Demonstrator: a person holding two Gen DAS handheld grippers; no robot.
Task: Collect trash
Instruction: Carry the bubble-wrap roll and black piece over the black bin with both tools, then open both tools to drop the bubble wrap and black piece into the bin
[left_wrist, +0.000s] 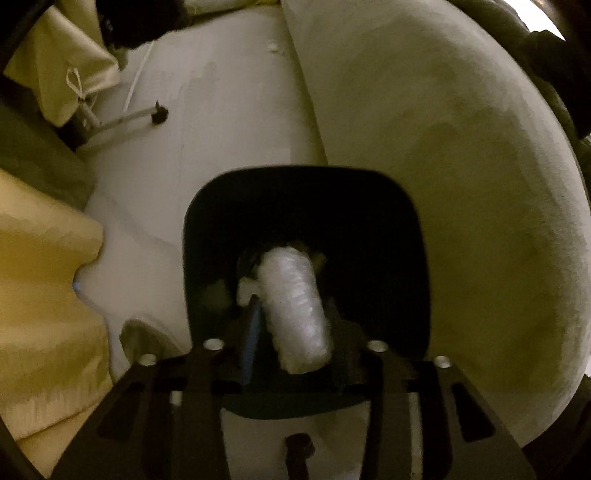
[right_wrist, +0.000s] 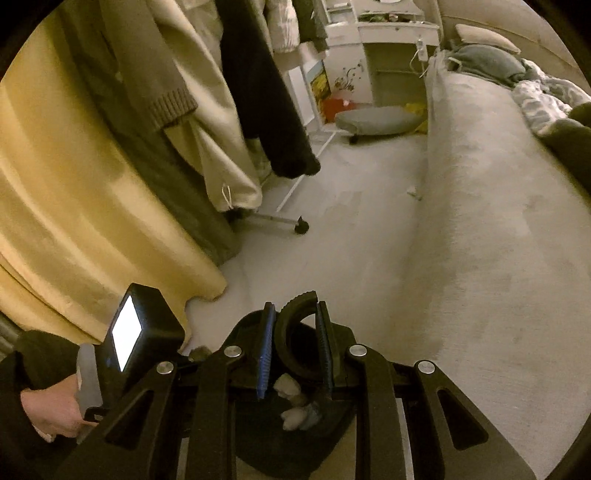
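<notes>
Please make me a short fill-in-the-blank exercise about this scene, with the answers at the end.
1. The white crumpled wad is above the open ___ bin.
2. The black ribbed ring is clamped between the fingers of the ___ gripper.
3. Beside the bin hangs a ___ curtain.
Answers: black; right; yellow.

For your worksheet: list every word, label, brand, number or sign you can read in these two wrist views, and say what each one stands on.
None can be read.
Yellow panel by the white shelf: print too small and blurred.
Glowing screen: blank white.
</notes>
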